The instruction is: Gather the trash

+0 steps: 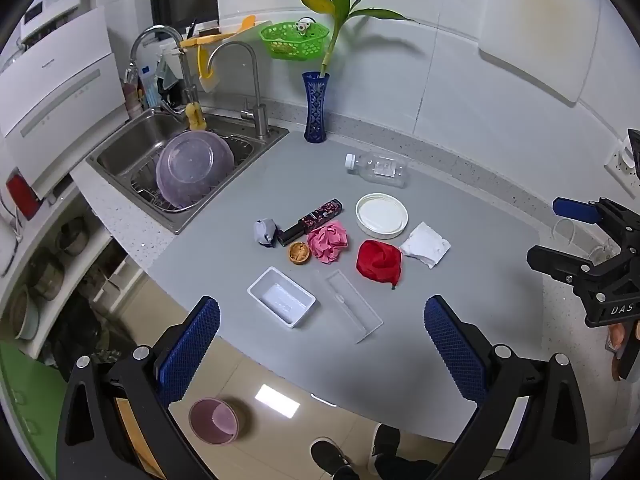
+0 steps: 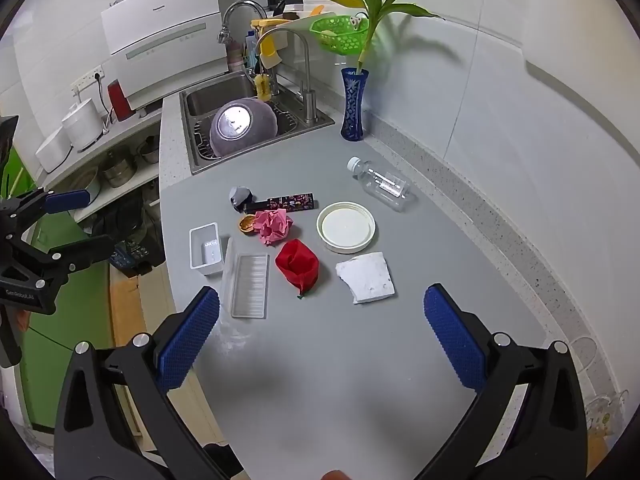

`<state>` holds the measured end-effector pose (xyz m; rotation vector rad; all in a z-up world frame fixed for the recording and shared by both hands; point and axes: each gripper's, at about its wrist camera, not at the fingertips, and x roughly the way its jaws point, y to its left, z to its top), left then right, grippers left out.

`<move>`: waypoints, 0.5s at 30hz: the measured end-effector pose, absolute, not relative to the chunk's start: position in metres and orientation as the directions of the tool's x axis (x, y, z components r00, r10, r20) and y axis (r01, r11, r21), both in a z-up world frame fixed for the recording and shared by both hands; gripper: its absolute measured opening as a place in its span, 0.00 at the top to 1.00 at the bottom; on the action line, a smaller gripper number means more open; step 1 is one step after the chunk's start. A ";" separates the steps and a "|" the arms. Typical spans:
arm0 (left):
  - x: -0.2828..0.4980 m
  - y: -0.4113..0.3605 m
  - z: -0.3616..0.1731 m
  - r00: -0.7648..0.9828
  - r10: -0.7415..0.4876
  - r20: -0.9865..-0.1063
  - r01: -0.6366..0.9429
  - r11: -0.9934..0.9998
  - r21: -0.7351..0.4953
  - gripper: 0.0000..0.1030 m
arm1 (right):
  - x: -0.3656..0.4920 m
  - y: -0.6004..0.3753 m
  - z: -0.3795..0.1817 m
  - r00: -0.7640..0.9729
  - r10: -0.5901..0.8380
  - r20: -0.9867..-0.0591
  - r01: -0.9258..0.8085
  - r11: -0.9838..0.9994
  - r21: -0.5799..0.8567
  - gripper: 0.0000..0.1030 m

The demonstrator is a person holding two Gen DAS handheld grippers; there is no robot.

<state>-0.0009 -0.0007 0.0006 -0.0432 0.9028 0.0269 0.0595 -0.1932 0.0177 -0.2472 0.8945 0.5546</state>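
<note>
Both grippers, left (image 1: pixel 322 344) and right (image 2: pixel 322 336), jaws fully wide, empty, above the grey counter (image 2: pixel 340 380)

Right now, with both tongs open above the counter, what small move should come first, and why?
Probably lower the right tongs toward the red crumpled wrapper: both tongs are open and empty, and it lies nearest ahead, apart from the white napkin.

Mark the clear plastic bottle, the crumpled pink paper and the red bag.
clear plastic bottle (image 1: pixel 378 169): left wrist view, mid-body by its label.
crumpled pink paper (image 1: pixel 331 241): left wrist view, centre of wad.
red bag (image 2: pixel 298 265): right wrist view, middle.
</note>
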 end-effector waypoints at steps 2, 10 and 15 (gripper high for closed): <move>-0.002 -0.001 0.001 0.620 -0.002 -0.785 -0.039 0.999 -0.034 0.05 | 0.061 -0.194 0.017 0.497 0.344 -0.796 -0.547 0.837 0.020 0.03; -0.001 -0.001 0.002 0.613 -0.004 -0.790 -0.036 0.999 -0.033 0.05 | 0.060 -0.192 0.017 0.506 0.347 -0.790 -0.552 0.834 0.013 0.03; -0.003 0.000 0.003 0.614 -0.004 -0.789 -0.037 0.999 -0.034 0.05 | 0.059 -0.185 0.014 0.501 0.349 -0.792 -0.553 0.833 0.017 0.03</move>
